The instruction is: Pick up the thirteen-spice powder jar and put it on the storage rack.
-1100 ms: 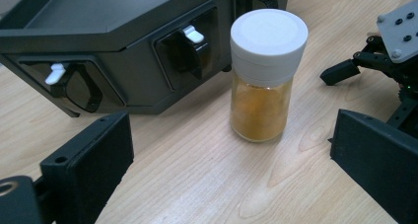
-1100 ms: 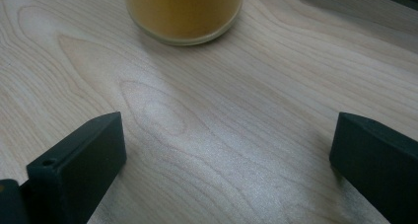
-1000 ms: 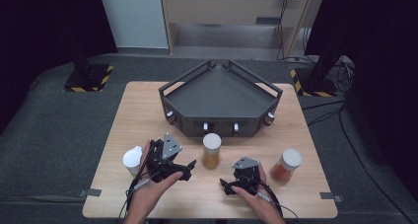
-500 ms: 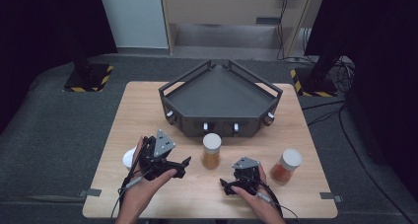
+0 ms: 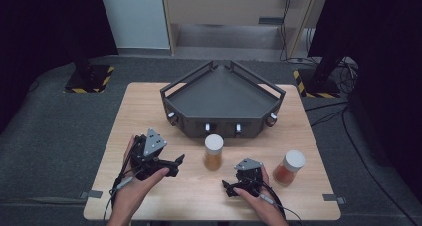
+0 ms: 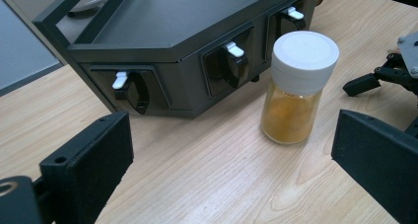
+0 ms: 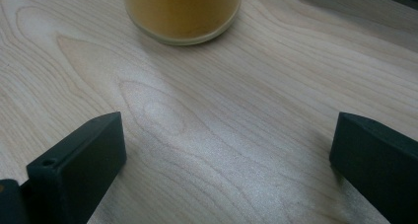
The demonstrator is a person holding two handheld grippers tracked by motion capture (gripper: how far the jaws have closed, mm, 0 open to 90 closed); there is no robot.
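Note:
A glass jar of yellow powder with a white lid [image 5: 214, 153] stands just in front of the dark tray [image 5: 221, 94]. My left gripper [image 5: 177, 166] lies to the jar's left, jaws open and pointing right at it. In the left gripper view the jar [image 6: 298, 86] stands ahead between the wide-open jaws of that gripper [image 6: 229, 150]. My right gripper [image 5: 227, 188] rests near the front edge, open, just right of and nearer than the jar. Its own view has the jar's base [image 7: 182, 12] ahead of the open gripper [image 7: 226, 150].
A second white-lidded jar with reddish-orange powder [image 5: 288, 168] stands at the right, beside my right hand. The tray's front wall carries small white-tipped switches [image 6: 234, 61]. The right gripper [image 6: 389, 73] shows at the right edge of the left gripper view.
My left gripper has shifted left and now covers the white object that stood at the table's left. The right gripper and both jars have not moved.

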